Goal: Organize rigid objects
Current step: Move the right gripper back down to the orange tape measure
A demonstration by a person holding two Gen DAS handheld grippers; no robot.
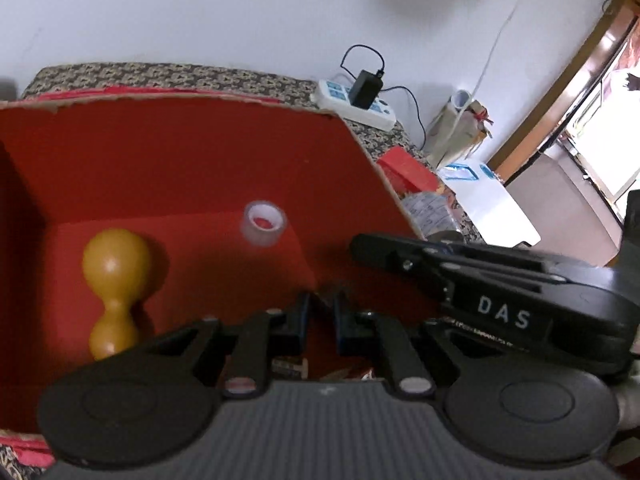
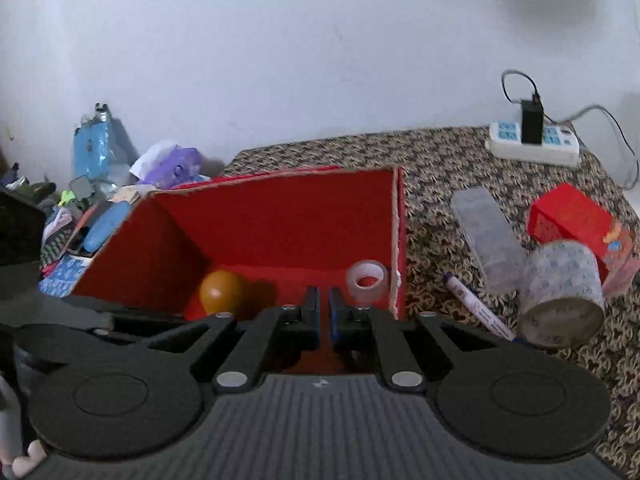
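Hovering over a red box (image 2: 280,216), both grippers, each with fingers pressed together on nothing. Left gripper (image 1: 321,312) sits low centre in its view; the right gripper (image 2: 323,308) likewise in its own. Inside the box: a yellow gourd (image 1: 114,288) at lower left, lying on the floor, and a tape roll (image 1: 263,223) near the middle, well apart from it. On the patterned cloth (image 2: 440,160) right of the box: a marker (image 2: 478,310), a clear case (image 2: 486,238), a printed can (image 2: 560,292) on its side, a small red carton (image 2: 568,216). Power strip (image 2: 534,144) at upper right.
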